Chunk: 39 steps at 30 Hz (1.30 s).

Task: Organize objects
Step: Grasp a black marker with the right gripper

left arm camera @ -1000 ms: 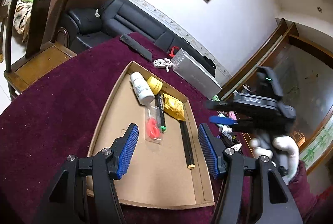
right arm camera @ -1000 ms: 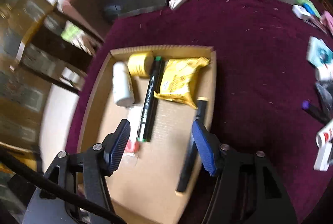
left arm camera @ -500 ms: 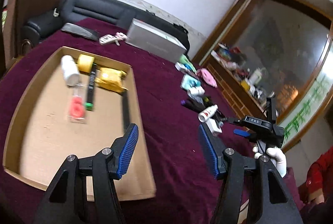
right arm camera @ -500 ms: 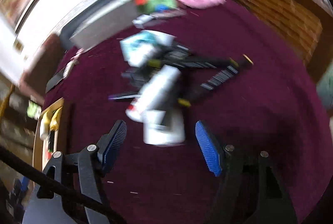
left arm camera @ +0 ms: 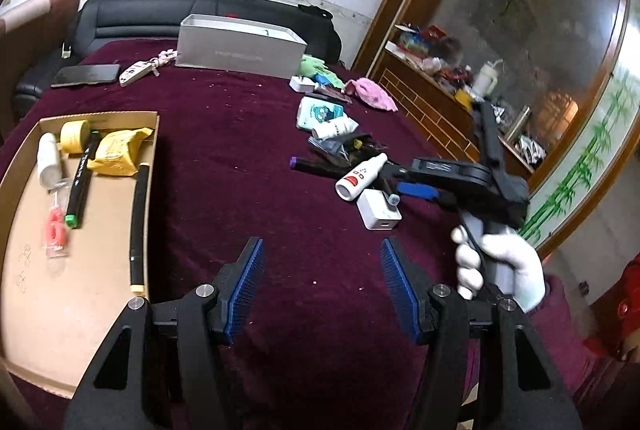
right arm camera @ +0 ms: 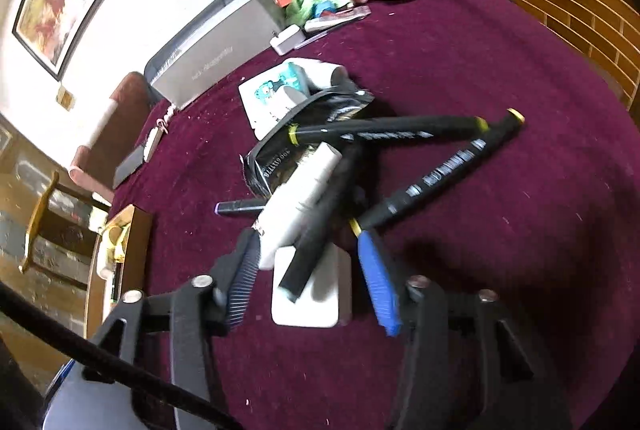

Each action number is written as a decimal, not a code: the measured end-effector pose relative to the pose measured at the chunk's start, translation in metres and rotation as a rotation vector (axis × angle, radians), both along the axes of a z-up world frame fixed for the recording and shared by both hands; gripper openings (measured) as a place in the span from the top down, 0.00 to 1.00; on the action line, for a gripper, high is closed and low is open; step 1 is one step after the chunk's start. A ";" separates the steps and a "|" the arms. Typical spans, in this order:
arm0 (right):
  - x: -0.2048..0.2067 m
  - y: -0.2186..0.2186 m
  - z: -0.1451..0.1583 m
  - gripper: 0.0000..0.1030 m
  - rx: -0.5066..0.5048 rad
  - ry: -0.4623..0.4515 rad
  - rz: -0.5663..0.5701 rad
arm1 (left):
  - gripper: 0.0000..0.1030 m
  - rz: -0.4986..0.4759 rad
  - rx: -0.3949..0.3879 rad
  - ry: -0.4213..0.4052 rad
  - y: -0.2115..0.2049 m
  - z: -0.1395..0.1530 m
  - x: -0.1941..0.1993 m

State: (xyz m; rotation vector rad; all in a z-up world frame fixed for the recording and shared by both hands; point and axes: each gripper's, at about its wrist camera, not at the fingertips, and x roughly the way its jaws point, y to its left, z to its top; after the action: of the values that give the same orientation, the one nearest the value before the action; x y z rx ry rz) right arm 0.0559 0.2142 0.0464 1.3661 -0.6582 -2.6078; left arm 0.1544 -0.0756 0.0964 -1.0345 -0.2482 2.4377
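Note:
My right gripper [right arm camera: 308, 236] hangs low over a pile of loose items on the maroon cloth, its jaws closing. Between the blue pads lie a black marker [right arm camera: 320, 222] and the white adapter block [right arm camera: 316, 306] under it; the pads do not press on either. A white bottle [right arm camera: 296, 206] with a red label [left arm camera: 360, 176] rests against the left pad's tip. My left gripper [left arm camera: 320, 246] stands open above bare cloth, holding nothing. The cardboard tray [left arm camera: 32, 290] at the left holds a white bottle, yellow tape, a yellow packet and markers. A white-gloved hand carries the right gripper [left arm camera: 396, 178].
Two more black markers [right arm camera: 384, 128] and a purple-capped one [left arm camera: 316, 164] cross a black foil packet [right arm camera: 280, 158]. A cartoon-printed pack [left arm camera: 320, 112], pink cloth [left arm camera: 372, 94], silver box [left arm camera: 240, 50], keys [left arm camera: 140, 70] and phone [left arm camera: 86, 74] lie further back. A wooden cabinet stands right.
Both grippers swung from above the tray rightward. The right gripper came down over the pile and its jaws narrowed around the marker and adapter. The left gripper's opening is unchanged.

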 end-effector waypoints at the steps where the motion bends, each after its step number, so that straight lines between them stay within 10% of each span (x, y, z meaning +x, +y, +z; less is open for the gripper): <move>1: -0.002 -0.001 -0.003 0.61 0.022 -0.009 0.006 | 0.48 -0.002 -0.005 0.001 0.001 0.000 0.000; 11: -0.024 0.000 -0.022 0.88 0.000 -0.087 0.018 | 0.48 -0.022 -0.127 0.052 0.026 -0.002 -0.020; 27: 0.045 0.071 -0.016 0.88 -0.166 -0.045 0.014 | 0.53 -0.366 -0.392 0.085 0.168 -0.058 -0.125; 31: 0.046 0.073 -0.022 0.88 -0.142 -0.056 0.021 | 0.73 -0.384 -0.365 0.039 0.167 -0.060 -0.144; 39: 0.040 0.065 -0.032 0.88 -0.102 -0.077 0.049 | 0.77 -0.450 -0.399 0.011 0.156 -0.058 -0.137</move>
State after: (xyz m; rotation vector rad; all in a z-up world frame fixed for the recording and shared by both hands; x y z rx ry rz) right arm 0.0961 0.2796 0.0141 1.4386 -0.7475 -2.4592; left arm 0.0179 0.0807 0.0389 -1.0942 0.4483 2.1153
